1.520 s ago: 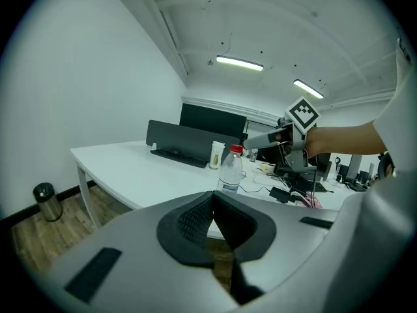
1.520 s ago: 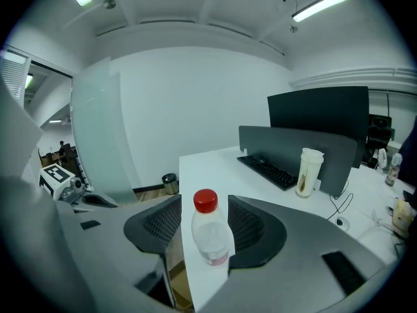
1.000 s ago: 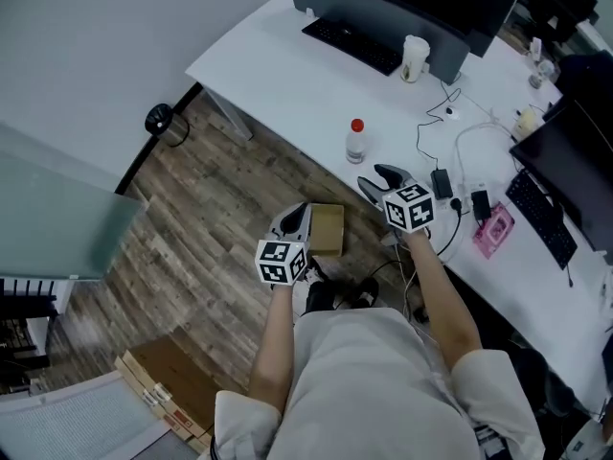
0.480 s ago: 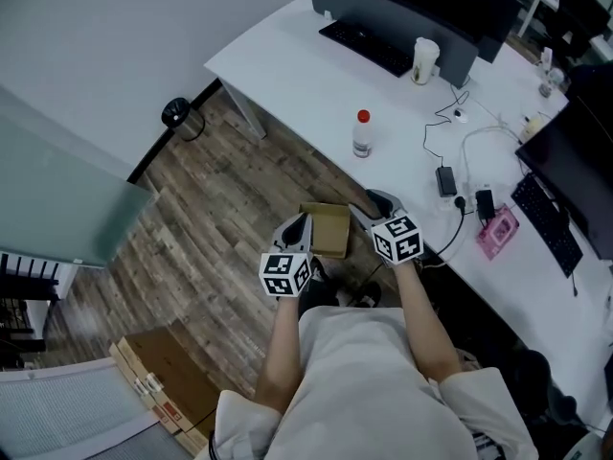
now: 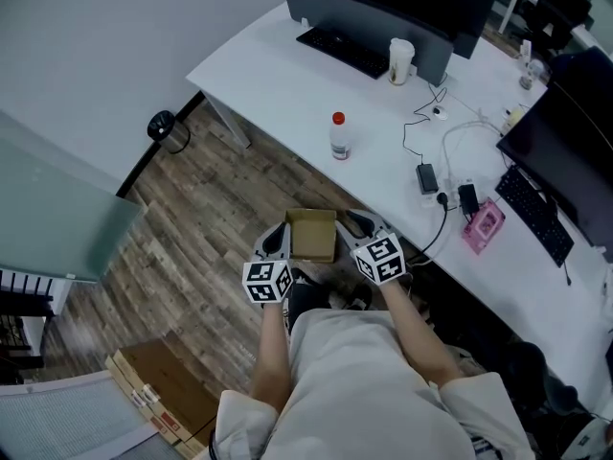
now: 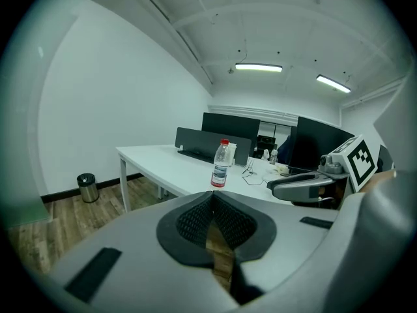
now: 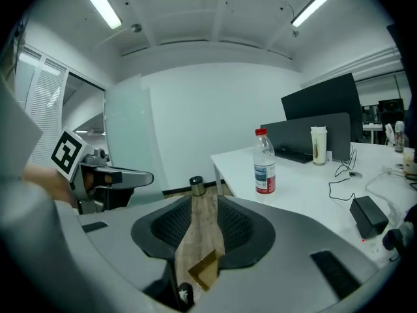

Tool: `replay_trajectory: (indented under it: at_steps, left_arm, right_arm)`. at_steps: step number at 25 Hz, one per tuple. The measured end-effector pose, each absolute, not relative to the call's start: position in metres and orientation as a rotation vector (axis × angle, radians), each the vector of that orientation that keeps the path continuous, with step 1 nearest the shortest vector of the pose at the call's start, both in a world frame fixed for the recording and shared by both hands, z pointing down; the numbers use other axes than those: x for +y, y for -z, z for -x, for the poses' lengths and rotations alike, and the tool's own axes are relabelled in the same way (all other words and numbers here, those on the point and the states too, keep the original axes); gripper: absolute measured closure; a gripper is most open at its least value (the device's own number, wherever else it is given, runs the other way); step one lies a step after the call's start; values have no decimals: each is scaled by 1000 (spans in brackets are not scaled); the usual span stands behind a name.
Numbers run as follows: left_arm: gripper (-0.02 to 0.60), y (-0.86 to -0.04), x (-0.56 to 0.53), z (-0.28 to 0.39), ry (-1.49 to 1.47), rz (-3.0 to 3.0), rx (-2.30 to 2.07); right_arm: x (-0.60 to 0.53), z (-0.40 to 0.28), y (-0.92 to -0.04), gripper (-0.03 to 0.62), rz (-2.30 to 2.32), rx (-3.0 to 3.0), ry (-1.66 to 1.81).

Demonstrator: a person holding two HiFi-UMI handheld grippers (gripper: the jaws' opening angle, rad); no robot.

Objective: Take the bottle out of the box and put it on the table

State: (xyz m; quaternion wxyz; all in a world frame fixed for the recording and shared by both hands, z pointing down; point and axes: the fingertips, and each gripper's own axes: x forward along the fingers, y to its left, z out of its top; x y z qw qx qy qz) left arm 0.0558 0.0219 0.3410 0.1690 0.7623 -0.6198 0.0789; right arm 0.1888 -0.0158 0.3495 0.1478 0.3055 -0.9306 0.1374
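The box (image 5: 312, 235) is seen in plain brown cardboard. The bottle (image 5: 338, 137) is clear, with a red cap, and its label is printed in white, blue and red. The table (image 5: 278, 75) is white. The floor (image 5: 211, 209) is laid in planks of mixed brown and grey. Black and white square markers are shown on the left cube (image 5: 267, 282) and on the right cube (image 5: 380, 259). The bin (image 5: 165, 129) is dark, the cup (image 5: 399, 60) is white, and the shirt (image 5: 364, 381) is pale grey.

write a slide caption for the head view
Left tool grips the open cardboard box; right tool, jaws just closing, has the box's other edge between them; bottle stands on the white table.
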Motion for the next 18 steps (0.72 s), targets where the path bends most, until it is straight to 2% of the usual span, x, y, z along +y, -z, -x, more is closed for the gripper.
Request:
replay_trajectory:
  at_steps: [5,12,18]
  left_arm:
    - [568,-343,18,-59,-234,-2190,-1751]
    - [568,-344,15,-70,-308,-2200,-1721]
    - [568,-346,19,-69,-308,-2204,-1705]
  right_arm:
    - [-11,-191,-357,462,-875,-2649,-366]
    - [-6,-196,-360,551,-858,-2640,-386]
    - [-4,-196,-365,554,-865,-2633,-391]
